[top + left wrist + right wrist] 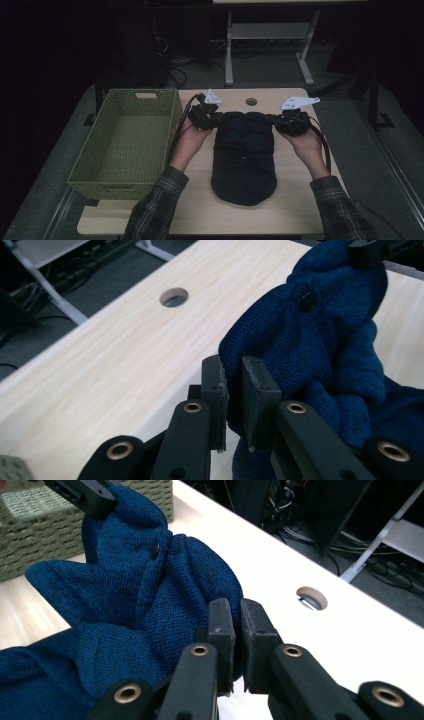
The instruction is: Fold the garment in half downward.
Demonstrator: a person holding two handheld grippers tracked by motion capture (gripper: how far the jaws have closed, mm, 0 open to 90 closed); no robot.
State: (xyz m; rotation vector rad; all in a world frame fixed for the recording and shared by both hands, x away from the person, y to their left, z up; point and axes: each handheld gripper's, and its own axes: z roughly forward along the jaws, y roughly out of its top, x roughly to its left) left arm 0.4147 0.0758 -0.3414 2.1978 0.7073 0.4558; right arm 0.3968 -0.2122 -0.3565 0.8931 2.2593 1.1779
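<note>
A dark blue knitted garment (244, 155) with small dark buttons lies folded on the light wooden table (200, 210). Its far edge is lifted and bunched. My left gripper (217, 119) pinches the far left corner; in the left gripper view its jaws (234, 365) are shut on a fold of the blue knit (320, 340). My right gripper (276, 120) holds the far right corner, and its jaws (232, 607) are closed on the knit (135, 595). Each gripper view also catches the other gripper's black jaw clamped on the cloth's opposite corner.
A green woven basket (102, 191) with nothing in it stands at the table's left, close to my left hand. A round cable hole (251, 101) sits in the tabletop just beyond the garment. Cables and a white desk frame (229, 50) lie on the floor behind.
</note>
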